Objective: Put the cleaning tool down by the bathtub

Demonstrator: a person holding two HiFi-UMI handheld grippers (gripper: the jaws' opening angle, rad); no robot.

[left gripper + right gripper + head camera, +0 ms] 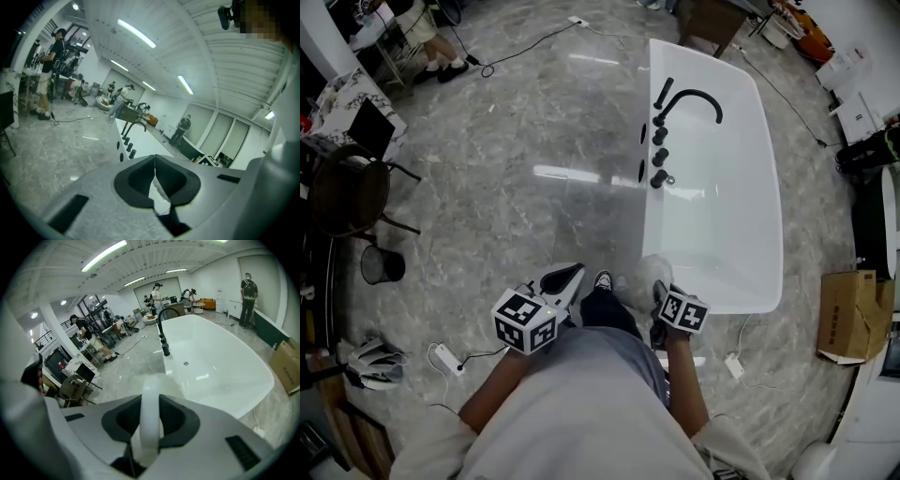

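Cleaning tool held beside bathtub
Right gripper jaws clamp its slim handle (likely light, slippery); left gripper jaws together, empty.

Glossy bathtub, polished stone-look floor (mirrors lights)

Bright ceiling strip lights; floor glare; fisheye edges dark

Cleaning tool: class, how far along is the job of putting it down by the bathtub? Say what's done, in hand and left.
Done: the person stands at the near end of the bathtub. In hand: the right gripper is shut on the white handle of the cleaning tool; the left gripper is shut and empty. Left: lower the tool to the floor beside the tub and open the jaws.
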